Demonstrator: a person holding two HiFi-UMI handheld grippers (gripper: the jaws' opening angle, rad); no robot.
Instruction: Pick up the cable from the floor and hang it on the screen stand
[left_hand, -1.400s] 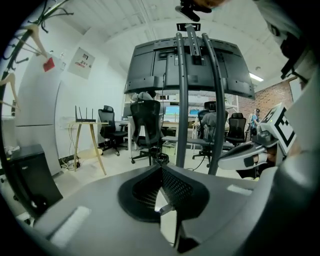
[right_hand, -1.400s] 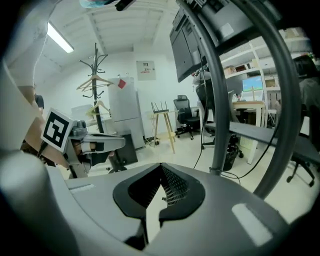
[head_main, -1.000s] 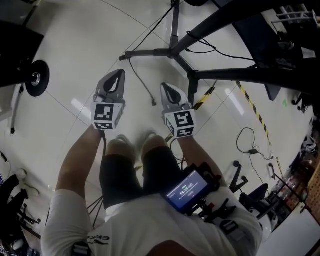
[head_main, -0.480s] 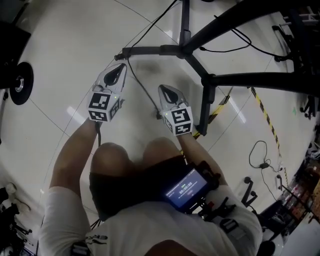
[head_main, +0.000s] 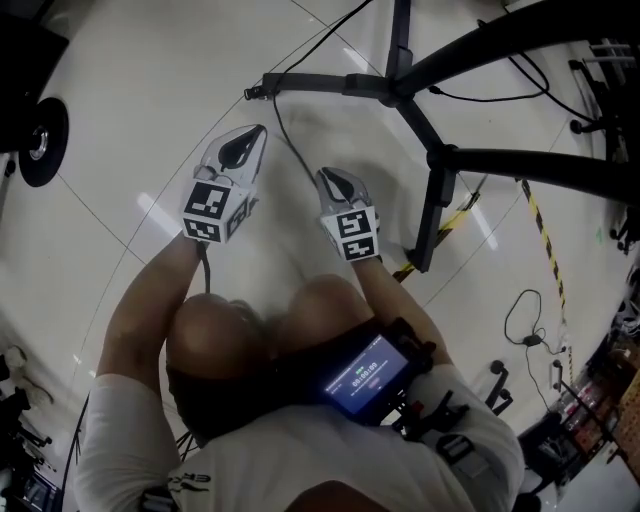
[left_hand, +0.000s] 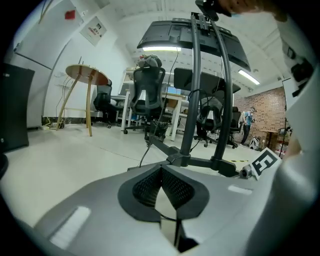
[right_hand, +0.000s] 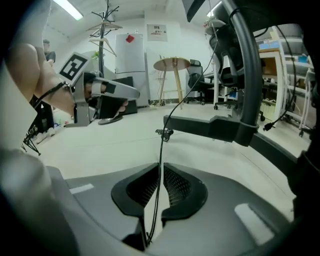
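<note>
The right claw (right_hand: 160, 169) is pinching a thin black cable (right_hand: 161, 150) between its closed pads. The cable is running straight up and away from the pads, ending at a small plug by the tip of the black stand leg (right_hand: 215, 127), which is stretching across the pale floor (right_hand: 100, 145). At upper left, a hand (right_hand: 42, 82) is holding the left claw (right_hand: 125, 97) above the floor.

two grippers (head_main: 254, 136) (head_main: 329, 176), one stand (head_main: 401, 84), perhaps four cables (head_main: 291, 152)
</note>
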